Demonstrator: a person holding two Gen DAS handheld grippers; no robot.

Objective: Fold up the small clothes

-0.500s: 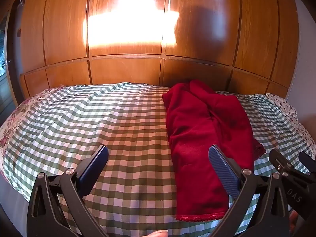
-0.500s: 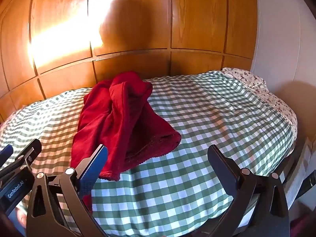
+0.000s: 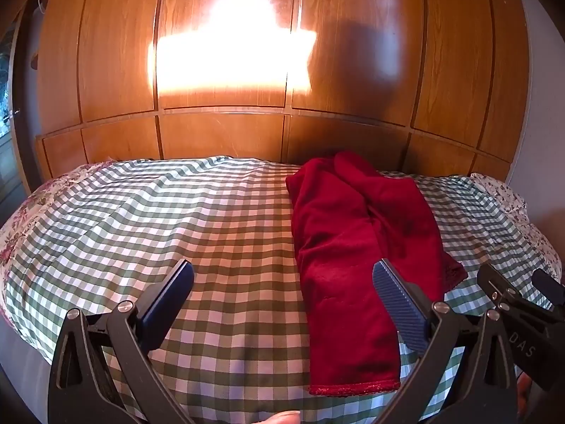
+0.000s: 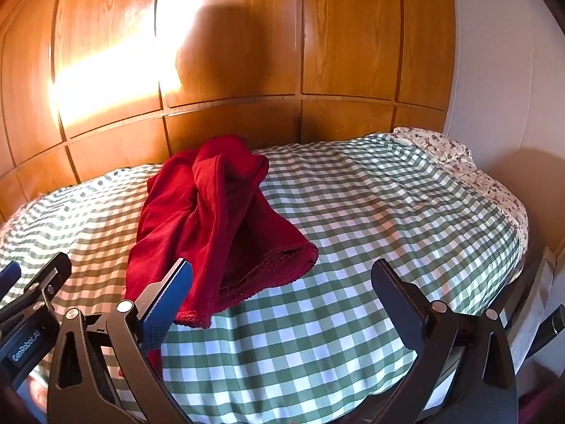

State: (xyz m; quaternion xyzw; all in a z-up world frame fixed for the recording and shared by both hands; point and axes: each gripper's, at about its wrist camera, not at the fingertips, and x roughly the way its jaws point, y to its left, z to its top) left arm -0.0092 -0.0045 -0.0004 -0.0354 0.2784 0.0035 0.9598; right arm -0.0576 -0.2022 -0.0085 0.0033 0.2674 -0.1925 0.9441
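A dark red fleece garment [image 3: 356, 243] lies rumpled on the green-and-white checked bed cover [image 3: 212, 233], one long leg running toward the near edge. My left gripper [image 3: 282, 272] hovers open above the cover; its right finger is in front of the garment, nothing between the jaws. In the right wrist view the red garment [image 4: 219, 219] lies left of centre with an open cuff facing right. My right gripper [image 4: 280, 270] is open above the cover, its left finger over the garment's near hem, holding nothing.
Wooden wardrobe panels [image 3: 226, 130] rise directly behind the bed. A white wall [image 4: 494, 70] stands at the right. Floral sheet [image 4: 459, 162] shows at the bed's edges. The other gripper [image 3: 522, 307] shows at the right edge of the left view.
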